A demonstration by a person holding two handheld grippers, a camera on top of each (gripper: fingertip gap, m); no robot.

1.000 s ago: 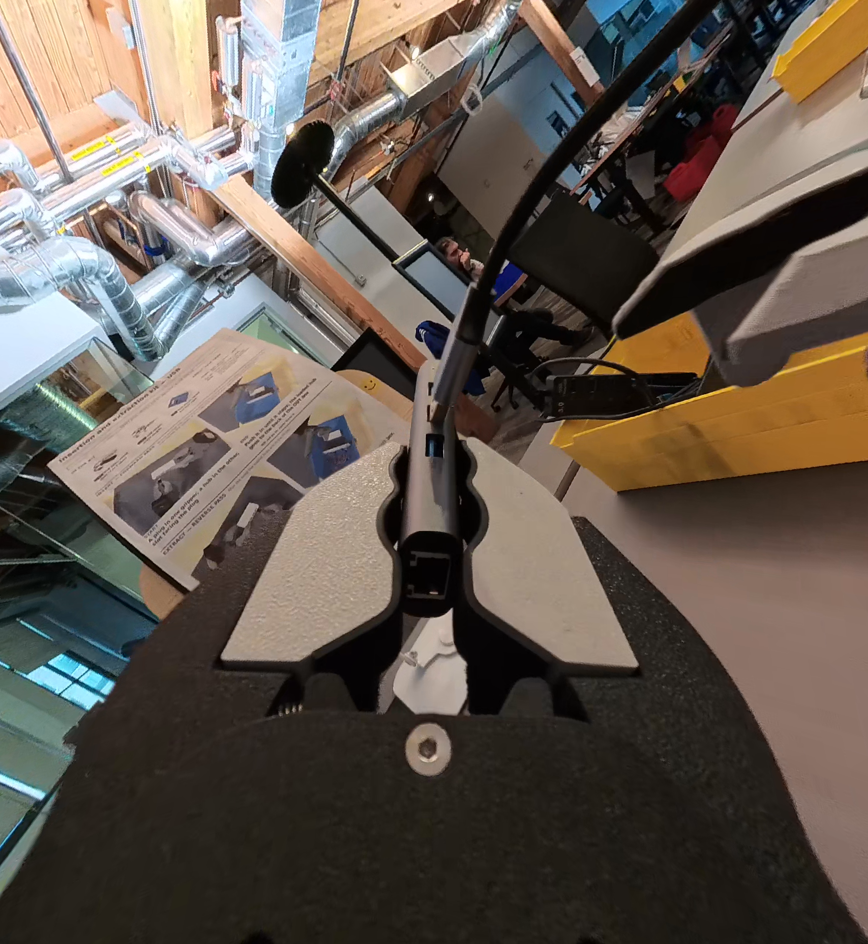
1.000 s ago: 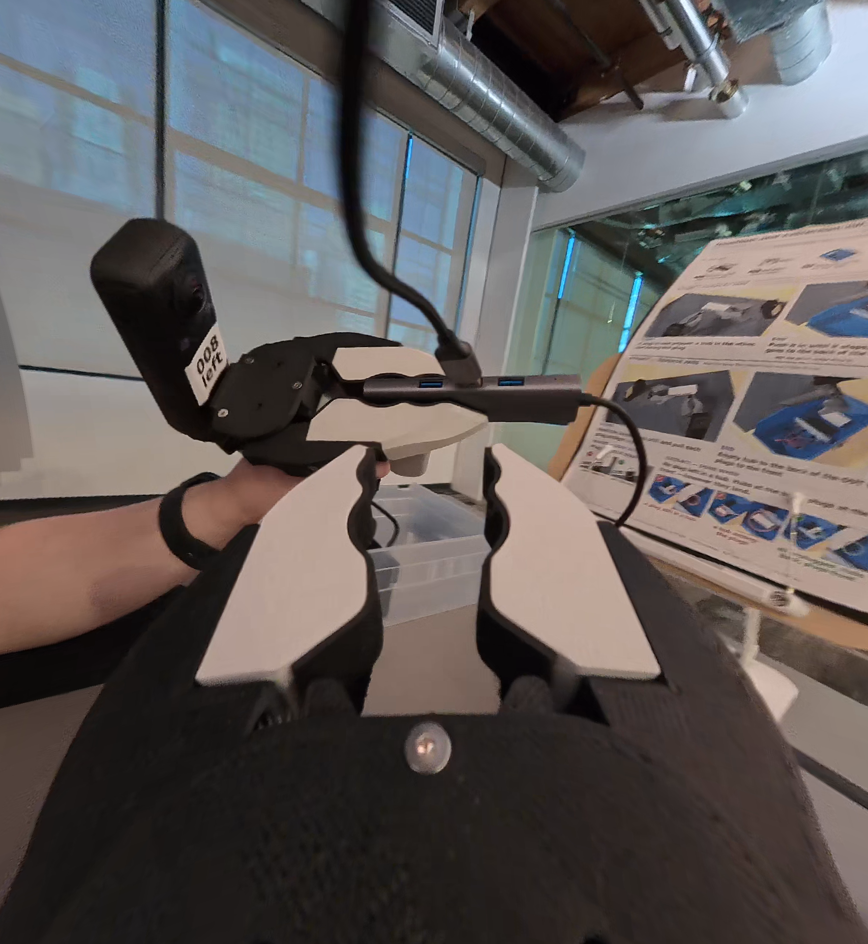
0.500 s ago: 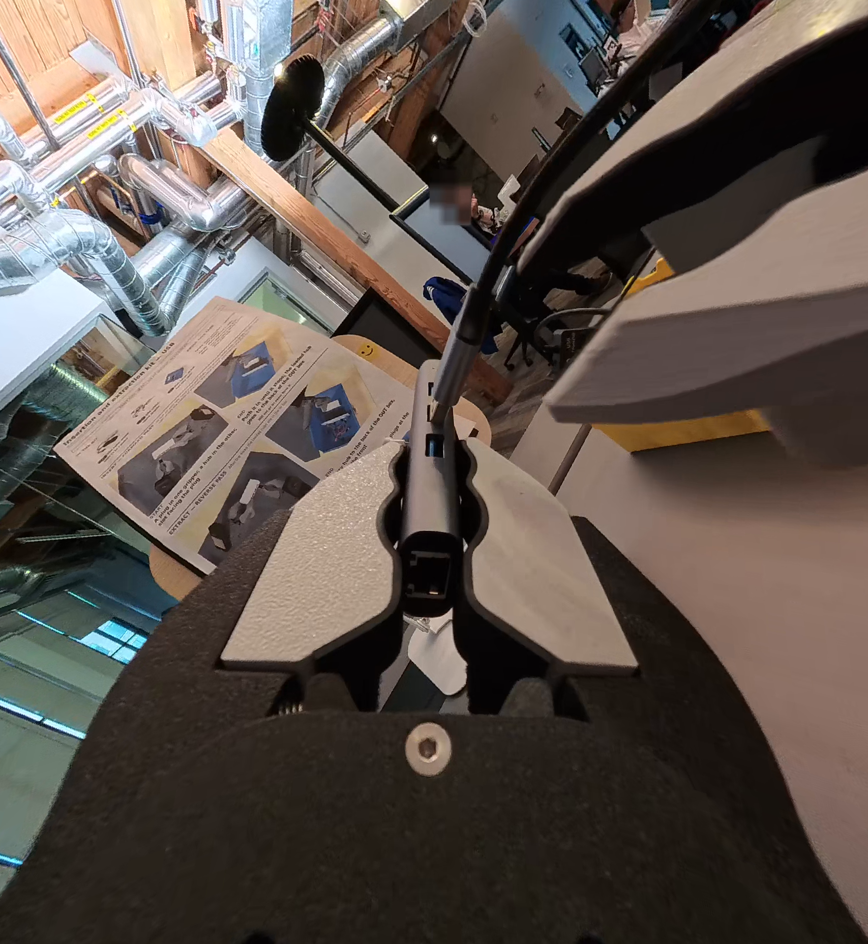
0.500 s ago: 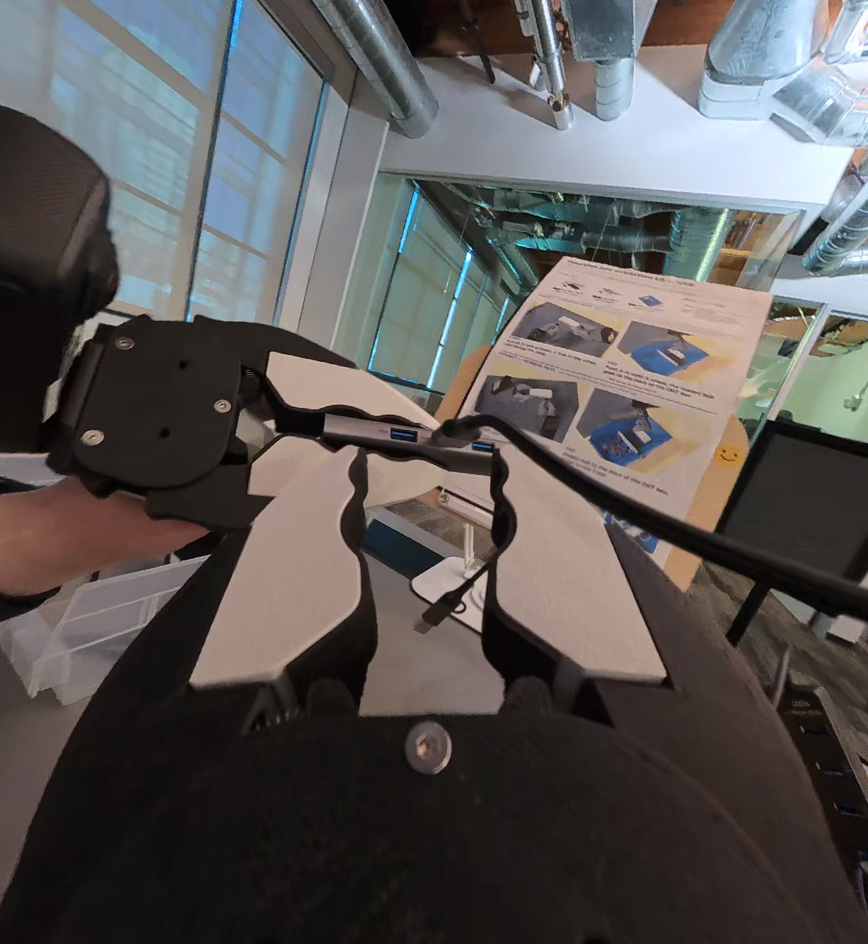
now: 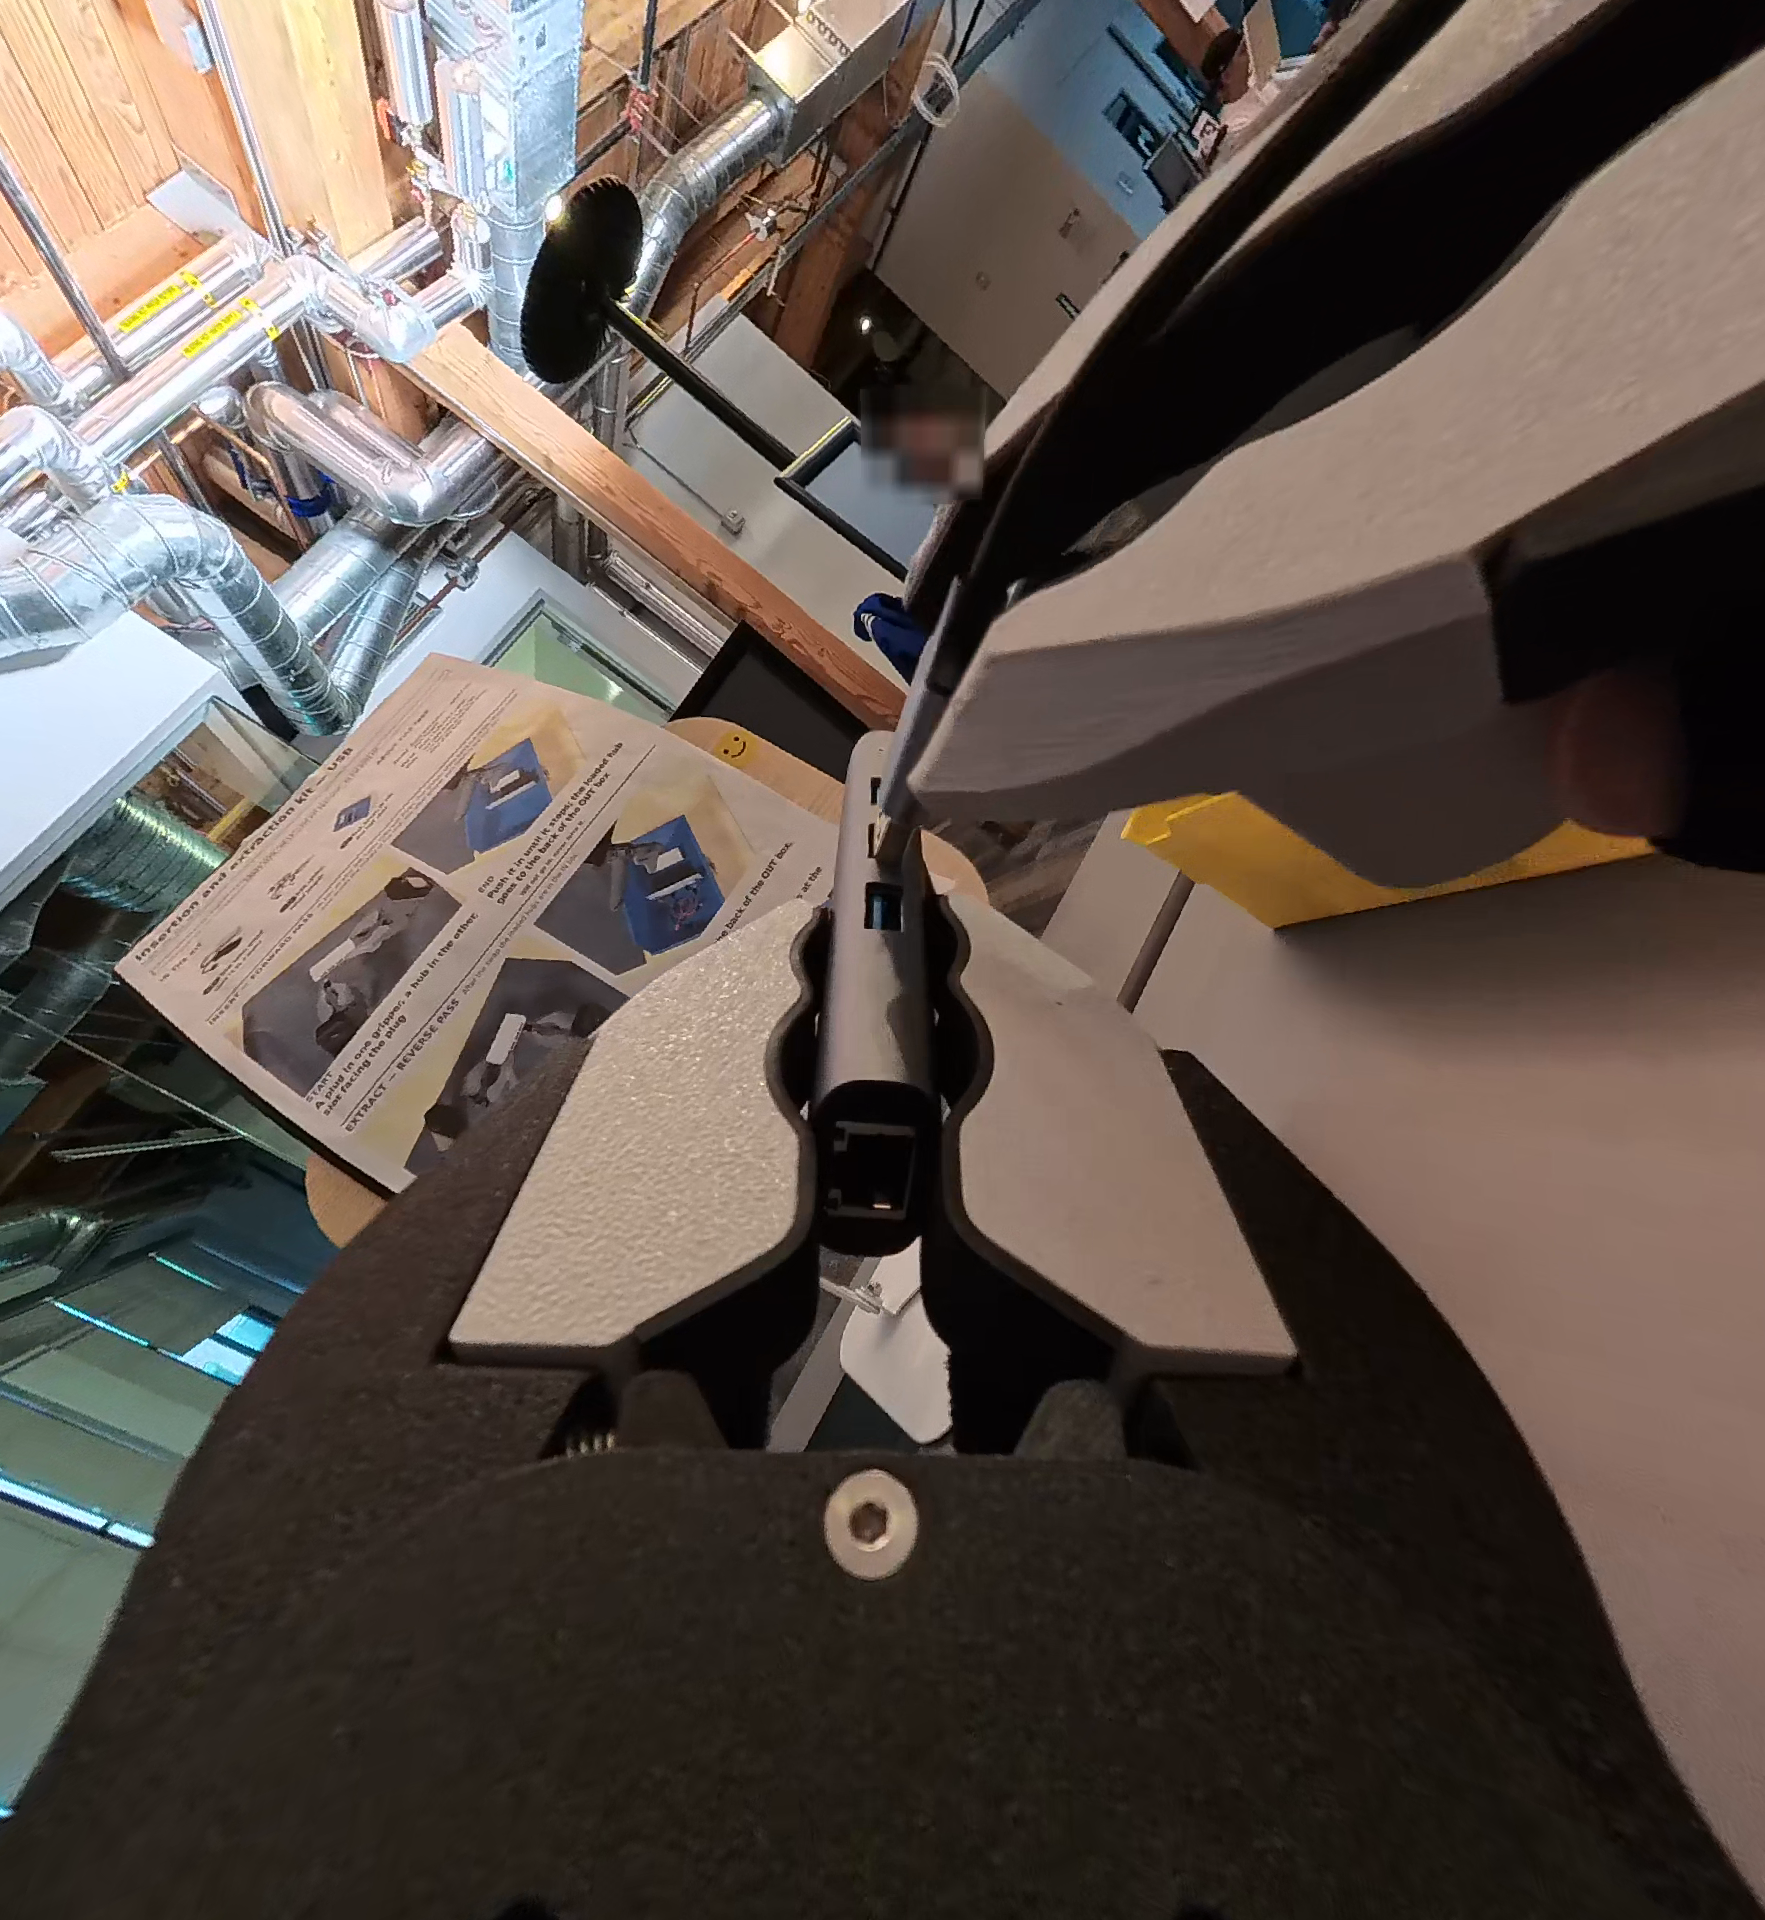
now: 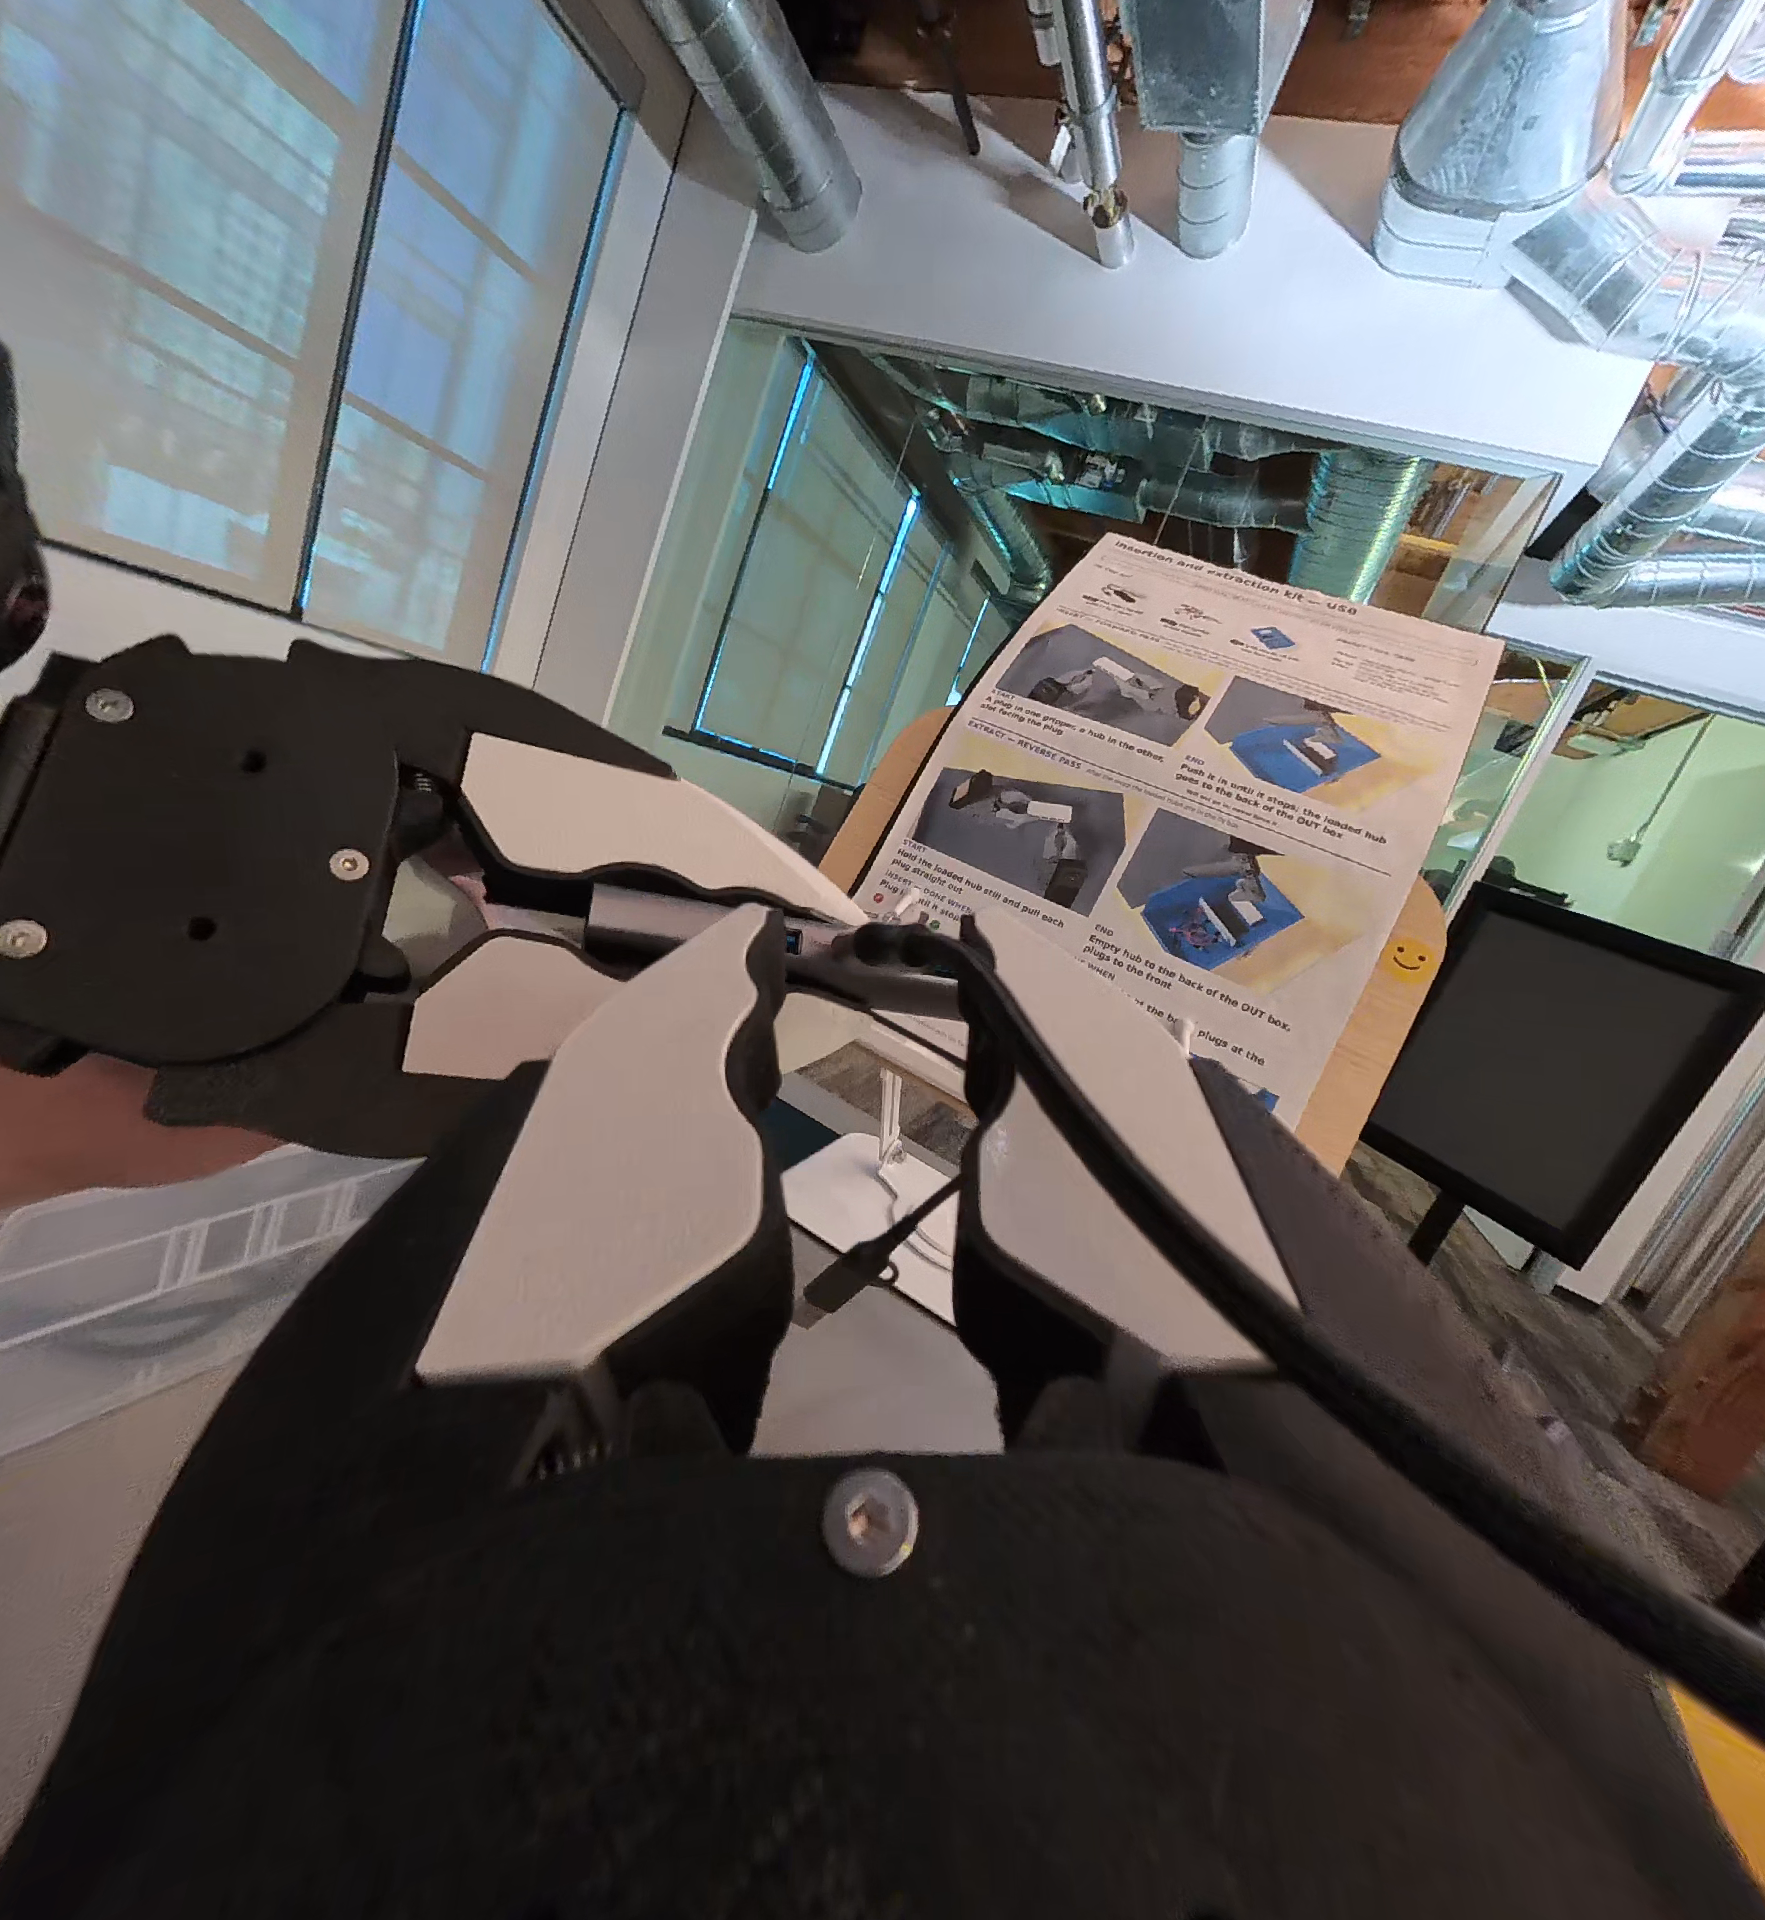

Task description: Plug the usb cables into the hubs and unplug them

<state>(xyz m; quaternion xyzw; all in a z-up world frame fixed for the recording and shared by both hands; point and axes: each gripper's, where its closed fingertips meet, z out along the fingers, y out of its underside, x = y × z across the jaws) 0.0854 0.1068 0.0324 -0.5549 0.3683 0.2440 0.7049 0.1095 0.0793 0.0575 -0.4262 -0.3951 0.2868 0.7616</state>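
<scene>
Left tongs [image 5: 873, 997] clamp the hub [image 5: 870, 1049]; right tongs [image 6: 862, 1023] straddle its plugged port, so no gap remains there. Black cable [image 6: 1273, 1340] crosses the right tongs' right finger. Instruction sheet [image 6: 1221, 831] blocks the far side; clear bin [image 6: 130, 1278] near left. Grey surface [image 5: 1480, 1247] open to the right, up to the yellow bin [image 5: 1262, 862].

Close, upward-tilted wrist views sharing the poster [image 5: 462, 914]

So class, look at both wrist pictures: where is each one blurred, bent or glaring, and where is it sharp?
Left wrist view: the hub in the left tongs is sharp; the right tongs close above are soft; a mosaic patch was added behind. Right wrist view: the window frames bow from the wide lens, the windows glare pale, and the cable blurs towards the lower right corner.
</scene>
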